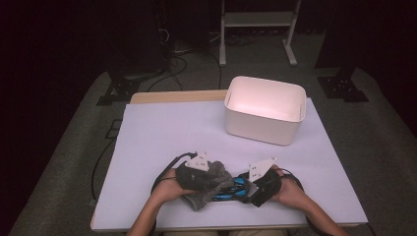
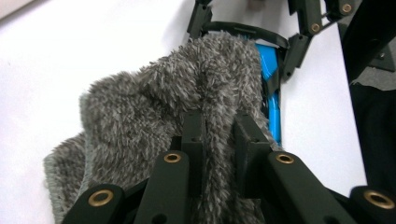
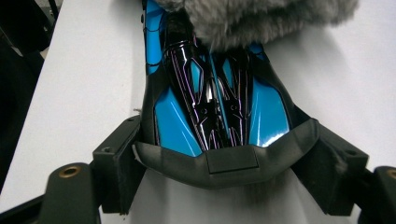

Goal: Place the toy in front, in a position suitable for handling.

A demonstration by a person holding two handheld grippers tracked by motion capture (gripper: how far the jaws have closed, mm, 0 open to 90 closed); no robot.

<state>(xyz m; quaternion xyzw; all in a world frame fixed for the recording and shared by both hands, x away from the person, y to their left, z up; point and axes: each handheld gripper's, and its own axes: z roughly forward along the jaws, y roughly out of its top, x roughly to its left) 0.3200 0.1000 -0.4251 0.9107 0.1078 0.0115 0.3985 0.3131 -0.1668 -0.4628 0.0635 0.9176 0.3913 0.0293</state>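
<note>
A person's left gripper [image 2: 219,135] pinches a fold of grey fleecy cloth [image 2: 154,112] between nearly closed jaws, while the right gripper [image 3: 224,163] clamps its spread jaws on the rear of a blue-and-black toy car [image 3: 210,107]. The cloth drapes over the car's far end, on the white surface [image 1: 172,128].

Room was dim, dark at the edges; overhead light lit the white table [image 1: 162,132] evenly. Bin [image 1: 264,109] interior glowed pinkish. Glare on the blue car [image 3: 210,102]; near jaws soft, slightly blurred.
</note>
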